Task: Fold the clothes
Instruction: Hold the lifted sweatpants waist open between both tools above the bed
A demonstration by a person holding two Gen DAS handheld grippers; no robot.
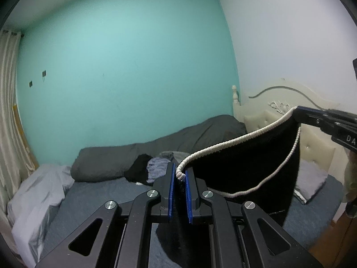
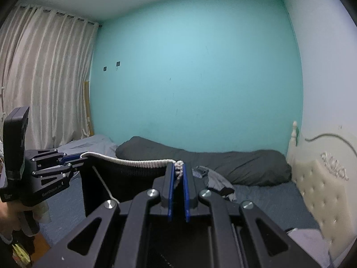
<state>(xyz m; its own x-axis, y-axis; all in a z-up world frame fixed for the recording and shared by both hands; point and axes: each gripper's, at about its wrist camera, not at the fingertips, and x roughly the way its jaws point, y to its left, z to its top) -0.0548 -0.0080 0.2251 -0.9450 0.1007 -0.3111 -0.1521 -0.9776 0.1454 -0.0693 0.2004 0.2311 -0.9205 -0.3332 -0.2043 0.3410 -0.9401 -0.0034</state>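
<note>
A black garment (image 1: pixel 250 165) with a white braided trim (image 1: pixel 223 145) hangs stretched in the air above the bed between both grippers. My left gripper (image 1: pixel 180 175) is shut on one corner of its trimmed edge. In the same view my right gripper (image 1: pixel 297 111) pinches the other corner at the right. The right wrist view shows my right gripper (image 2: pixel 178 167) shut on the bunched trim (image 2: pixel 142 163), with the black garment (image 2: pixel 125 178) hanging below toward my left gripper (image 2: pixel 78 157) at the left. The garment's lower part is hidden behind the gripper bodies.
A blue-sheeted bed (image 1: pixel 107 192) lies below, with a dark grey rolled duvet (image 1: pixel 138 156) along the turquoise wall and loose clothes (image 1: pixel 156 167) in front of it. A cream headboard (image 2: pixel 321 192) is at the right, curtains (image 2: pixel 44 78) at the left, a pale sheet (image 1: pixel 38 196) at the bed's left.
</note>
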